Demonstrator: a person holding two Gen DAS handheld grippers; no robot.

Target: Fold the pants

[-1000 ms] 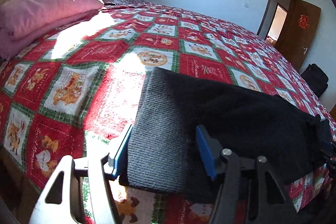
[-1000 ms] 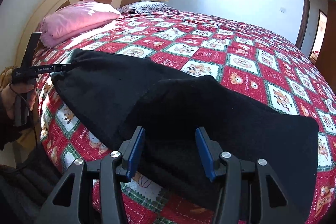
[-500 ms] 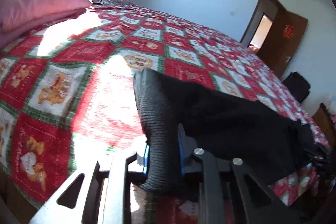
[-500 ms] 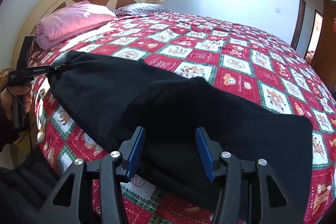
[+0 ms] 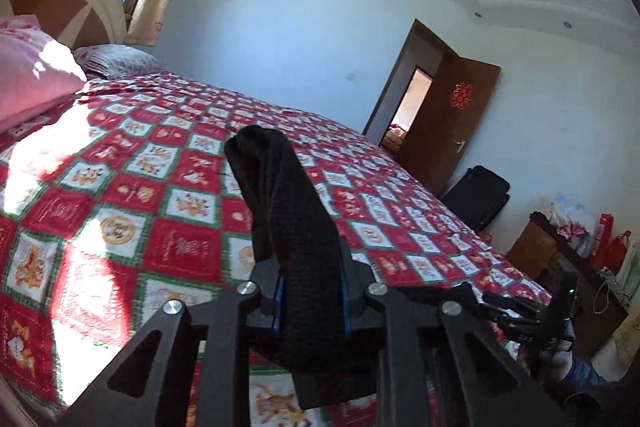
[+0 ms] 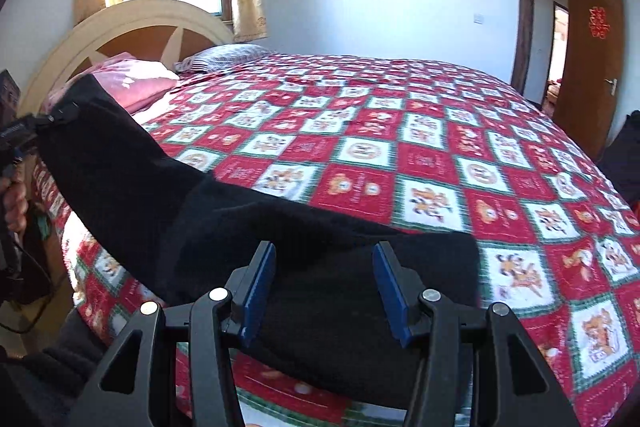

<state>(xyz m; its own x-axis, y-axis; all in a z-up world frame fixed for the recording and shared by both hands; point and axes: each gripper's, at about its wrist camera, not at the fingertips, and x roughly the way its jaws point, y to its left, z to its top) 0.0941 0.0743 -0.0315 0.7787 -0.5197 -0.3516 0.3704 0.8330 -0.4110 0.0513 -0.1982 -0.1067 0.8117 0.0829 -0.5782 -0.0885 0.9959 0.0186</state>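
The black pants [image 6: 208, 227] lie along the near edge of the bed. My left gripper [image 5: 310, 291] is shut on one end of the pants [image 5: 296, 227] and holds it lifted off the quilt, so the cloth stands up between the fingers. It also shows at the far left of the right wrist view [image 6: 52, 117], raised. My right gripper [image 6: 324, 291] is open, its blue pads on either side of the other end of the pants, which rests on the quilt.
The bed has a red, white and green patterned quilt [image 6: 420, 147]. Pink folded bedding [image 5: 32, 75] and a grey pillow [image 6: 224, 55] lie by the cream headboard [image 6: 132, 23]. A brown door [image 5: 452, 123], a black bag [image 5: 480, 199] and bags on a low cabinet [image 5: 580, 247] stand at the right.
My left gripper closed on the pants' end and lifted it up off the bed, tilting upward. My right gripper stayed open and moved closer over its end.
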